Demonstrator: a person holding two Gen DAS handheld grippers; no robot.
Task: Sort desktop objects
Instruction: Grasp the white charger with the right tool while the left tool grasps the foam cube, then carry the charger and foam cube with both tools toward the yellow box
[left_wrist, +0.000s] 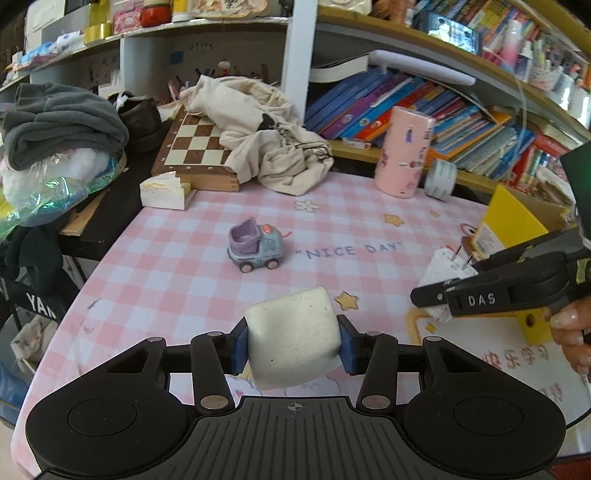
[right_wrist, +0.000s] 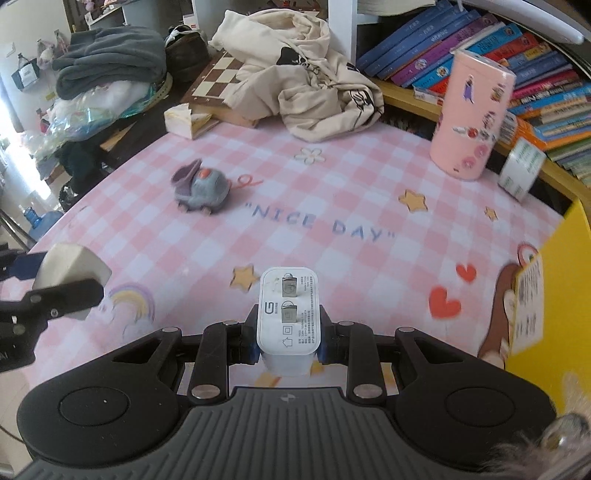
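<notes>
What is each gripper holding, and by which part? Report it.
Left gripper: cream speckled rounded cube, by its two opposite sides. Right gripper: white plastic charger plug, by its side faces.

toy truck (left_wrist: 255, 246) mid-mat, yellow box (right_wrist: 565, 295) flanking right

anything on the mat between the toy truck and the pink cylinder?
Nothing stands there: between the toy truck and the pink cylinder only bare checked mat with a printed flower; right wrist view shows it best.

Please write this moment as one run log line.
left gripper: holds cream block | right gripper: holds white charger | toy car: on mat
</notes>
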